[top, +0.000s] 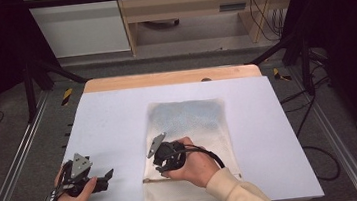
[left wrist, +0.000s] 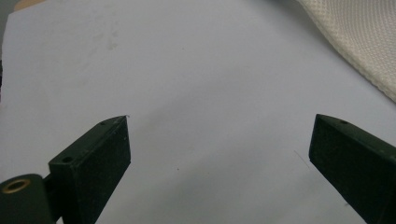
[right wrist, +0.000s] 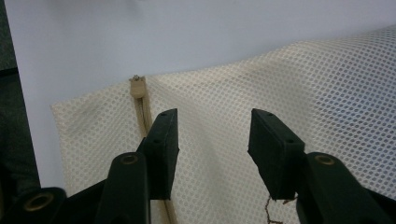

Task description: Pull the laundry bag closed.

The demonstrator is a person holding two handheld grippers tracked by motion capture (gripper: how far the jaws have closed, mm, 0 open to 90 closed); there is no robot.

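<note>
Mesh bag (top: 189,129) under right hand-held gripper (right wrist: 212,140)

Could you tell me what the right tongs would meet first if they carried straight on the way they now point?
Most likely the cream mesh laundry bag: the right tongs, jaws open, hover directly over it, beside its beige zipper strip. Past the bag's edge lies the white table sheet, though depth is hard to judge.

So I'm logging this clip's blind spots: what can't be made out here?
- Cream mesh laundry bag: contents, high view, weave blurs them.
- Its tan zipper: lower run, right gripper view, behind the right gripper.
- Left gripper: right jaw cut by the frame edge, left gripper view.
</note>
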